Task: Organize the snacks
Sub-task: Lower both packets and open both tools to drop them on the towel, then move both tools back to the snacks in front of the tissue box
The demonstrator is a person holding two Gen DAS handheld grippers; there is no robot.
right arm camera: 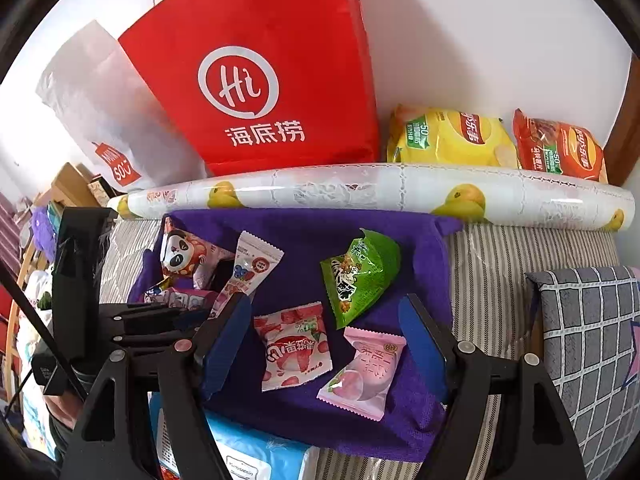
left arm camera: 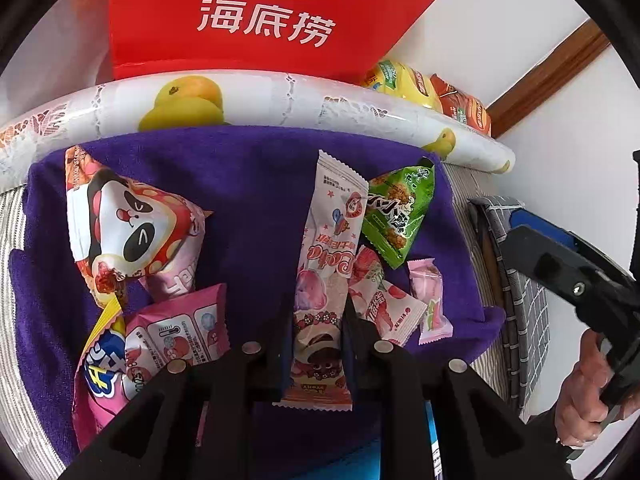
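Several snack packets lie on a purple towel (left arm camera: 248, 184). My left gripper (left arm camera: 318, 320) is shut on a long white-and-pink packet (left arm camera: 332, 240) and holds it by its lower half just above the towel. A panda packet (left arm camera: 128, 224) lies to its left and a green packet (left arm camera: 396, 212) to its right. My right gripper (right arm camera: 326, 344) hangs open above a strawberry packet (right arm camera: 294, 346) and a small pink peach packet (right arm camera: 364, 372), touching neither. The green packet (right arm camera: 360, 272) lies just beyond them.
A fruit-printed roll (right arm camera: 360, 192) bounds the towel's far edge. Behind it stand a red paper bag (right arm camera: 256, 80), a white plastic bag (right arm camera: 100, 112), and yellow (right arm camera: 448, 136) and orange (right arm camera: 560, 148) crisp bags. A grey checked cushion (right arm camera: 592, 340) is at right, a blue tissue pack (right arm camera: 256, 452) in front.
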